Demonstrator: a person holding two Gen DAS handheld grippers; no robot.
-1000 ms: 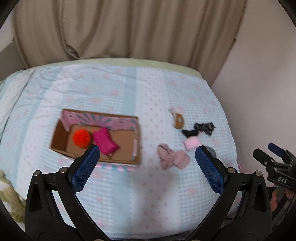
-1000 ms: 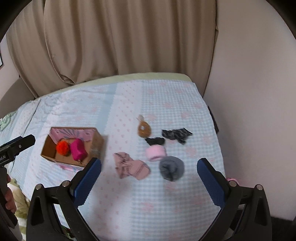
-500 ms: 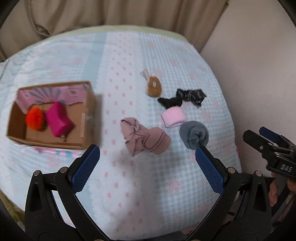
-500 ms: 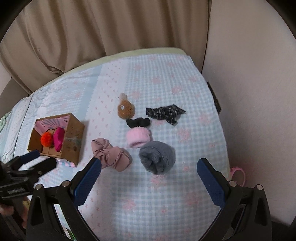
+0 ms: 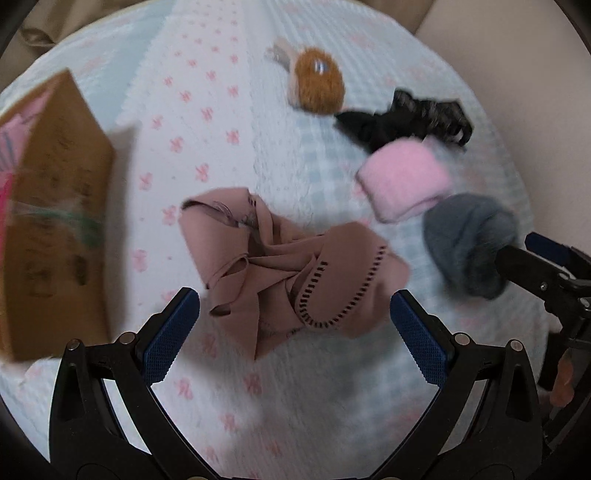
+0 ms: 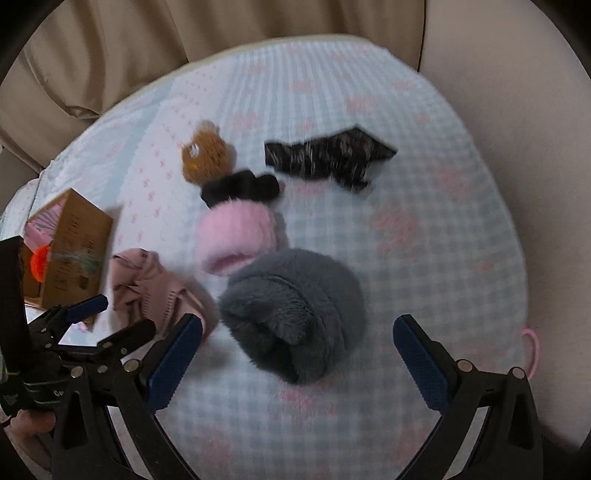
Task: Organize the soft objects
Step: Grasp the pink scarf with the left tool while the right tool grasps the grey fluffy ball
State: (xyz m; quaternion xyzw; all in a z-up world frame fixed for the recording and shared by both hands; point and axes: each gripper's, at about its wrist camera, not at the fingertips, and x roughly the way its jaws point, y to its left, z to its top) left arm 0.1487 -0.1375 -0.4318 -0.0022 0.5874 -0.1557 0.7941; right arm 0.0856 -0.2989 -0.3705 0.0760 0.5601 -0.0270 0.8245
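Soft items lie on a pale checked bedspread. My left gripper [image 5: 295, 332] is open just above a crumpled mauve cloth [image 5: 291, 273], which also shows in the right wrist view [image 6: 147, 288]. My right gripper [image 6: 297, 354] is open around a grey fuzzy roll [image 6: 295, 314], which the left wrist view shows too [image 5: 469, 243]. Beyond lie a pink fuzzy roll [image 6: 236, 236], a black scrunchie [image 6: 240, 188], a brown plush ball [image 6: 205, 158] and a dark patterned cloth [image 6: 328, 157]. A cardboard box [image 5: 55, 206] stands at the left.
The box [image 6: 74, 243] holds an orange pompom [image 6: 40, 258]. Beige curtains [image 6: 184, 33] hang behind the bed and a plain wall [image 6: 517, 110] is on the right. A pink hair tie [image 6: 532, 347] lies at the bed's right edge.
Both grippers have dropped closer to the bed. The left now hovers over the mauve cloth and the right straddles the grey roll. Both stay open.
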